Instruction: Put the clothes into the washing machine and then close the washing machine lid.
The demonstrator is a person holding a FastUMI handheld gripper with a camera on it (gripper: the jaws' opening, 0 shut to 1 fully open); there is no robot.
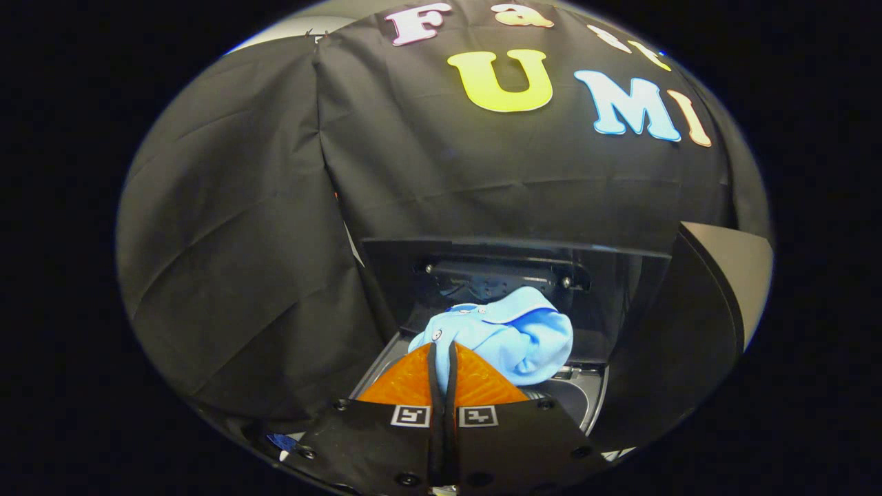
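Blue garment [510, 331] pinched in nearly closed tongs [442, 355] above washing machine [586, 393].

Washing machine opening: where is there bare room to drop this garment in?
The tongs are shut on the light blue garment, held above the washing machine. Bare drum rim shows beside the tongs, under the garment's hanging edge. Beyond the garment it is crowded: the raised lid stands close behind.

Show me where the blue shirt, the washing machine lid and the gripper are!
blue shirt [513, 334]: gripper view, on its bunched cloth just ahead of the fingers.
washing machine lid [496, 256]: gripper view, on its raised dark panel behind the shirt.
gripper [442, 355]: gripper view, between fingertips pinching the shirt.
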